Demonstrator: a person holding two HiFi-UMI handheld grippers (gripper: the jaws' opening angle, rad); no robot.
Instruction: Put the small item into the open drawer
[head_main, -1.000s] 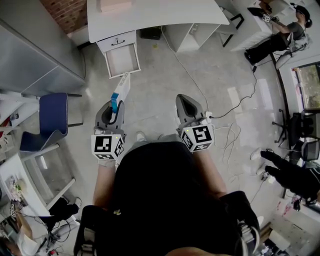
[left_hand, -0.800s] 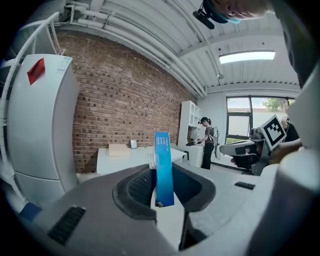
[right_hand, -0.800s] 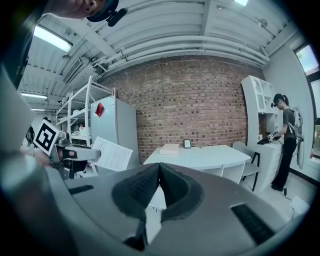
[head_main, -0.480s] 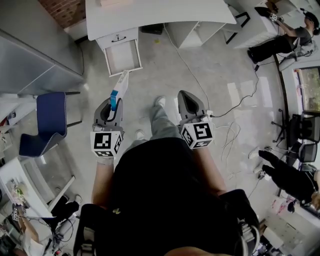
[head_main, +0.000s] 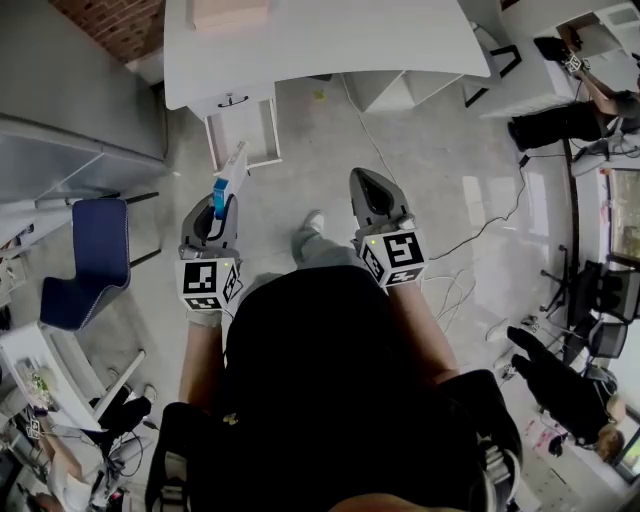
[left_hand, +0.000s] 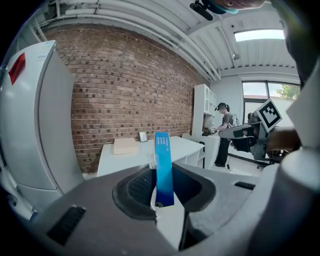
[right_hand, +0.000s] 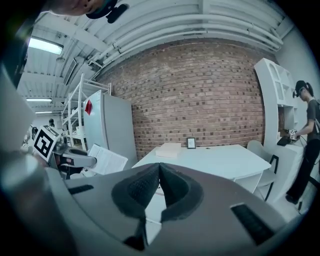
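Observation:
My left gripper (head_main: 218, 196) is shut on a long blue and white box (head_main: 230, 176), which sticks out past the jaws toward the desk. In the left gripper view the box (left_hand: 162, 167) stands upright between the jaws of the left gripper (left_hand: 161, 192). The open drawer (head_main: 243, 128) hangs out from under the white desk (head_main: 320, 40), straight ahead of the box and empty inside. My right gripper (head_main: 366, 190) is shut with nothing in it; its jaws meet in the right gripper view (right_hand: 160, 175).
A flat beige box (head_main: 230, 14) lies on the desk. A blue chair (head_main: 85, 262) stands at the left beside a grey cabinet (head_main: 70, 80). Cables (head_main: 470, 225) trail over the floor at the right. People work at benches at the far right (head_main: 580, 110).
Both grippers and the person have moved forward toward the desk; the drawer now lies closer to the box's tip. The grip on the box is unchanged.

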